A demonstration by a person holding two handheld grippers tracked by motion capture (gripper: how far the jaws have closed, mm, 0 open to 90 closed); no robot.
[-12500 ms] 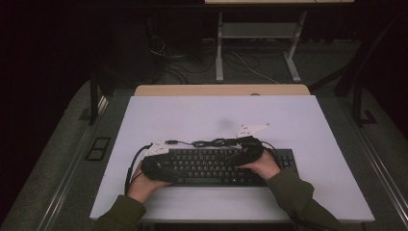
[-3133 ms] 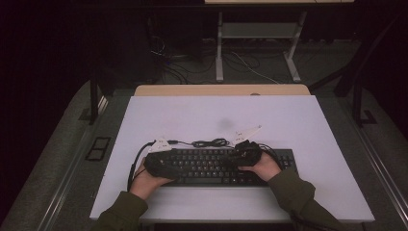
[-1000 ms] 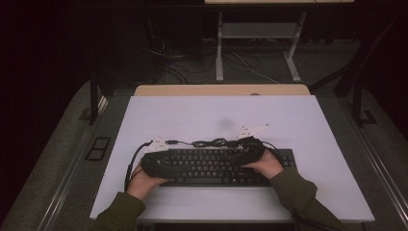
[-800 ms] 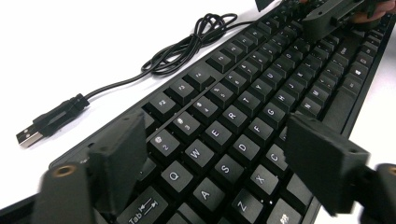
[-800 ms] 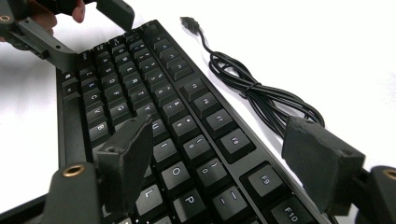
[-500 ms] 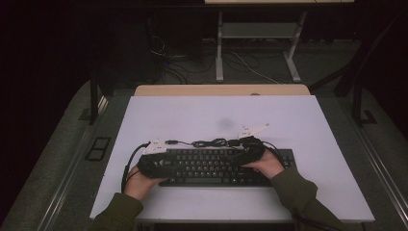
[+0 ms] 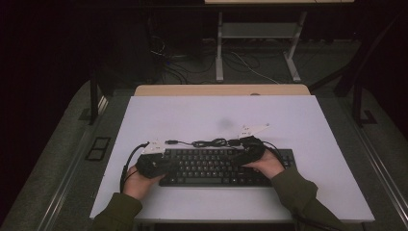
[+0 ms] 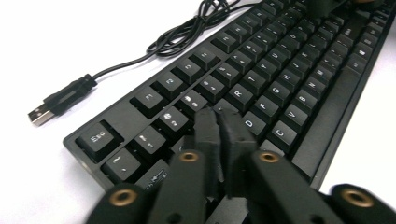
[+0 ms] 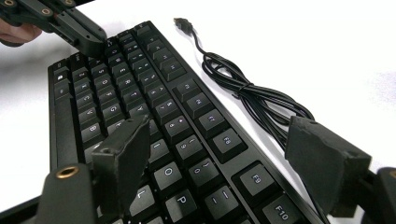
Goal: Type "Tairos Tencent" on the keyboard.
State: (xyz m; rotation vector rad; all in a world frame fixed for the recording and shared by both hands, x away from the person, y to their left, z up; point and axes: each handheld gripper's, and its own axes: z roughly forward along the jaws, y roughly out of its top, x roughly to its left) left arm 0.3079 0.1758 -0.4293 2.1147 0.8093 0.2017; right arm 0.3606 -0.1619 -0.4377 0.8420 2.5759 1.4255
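A black keyboard (image 7: pixel 216 168) lies on the white table near the front edge, its coiled cable (image 7: pixel 211 142) behind it. My left gripper (image 7: pixel 167 161) rests at the keyboard's left end. In the left gripper view the keyboard (image 8: pixel 280 70) runs away from the left gripper (image 8: pixel 218 126), whose jaws have just been closing and now meet, shut on nothing, tips over the keys near Q and W. My right gripper (image 9: pixel 219 135) stands open over the keyboard's right part (image 9: pixel 140 93), one jaw above the letter keys, the other past the function row. The left gripper (image 9: pixel 95 42) appears far off there.
The cable's USB plug (image 8: pixel 42 114) lies loose on the white table (image 7: pixel 192 115) beyond the keyboard's left corner. A wooden desk edge (image 7: pixel 221 90) adjoins the table's far side. A metal desk frame (image 7: pixel 219 43) and floor cables lie behind.
Both hands stay at the keyboard's ends, and the left gripper has shifted only slightly. The keyboard has not moved.
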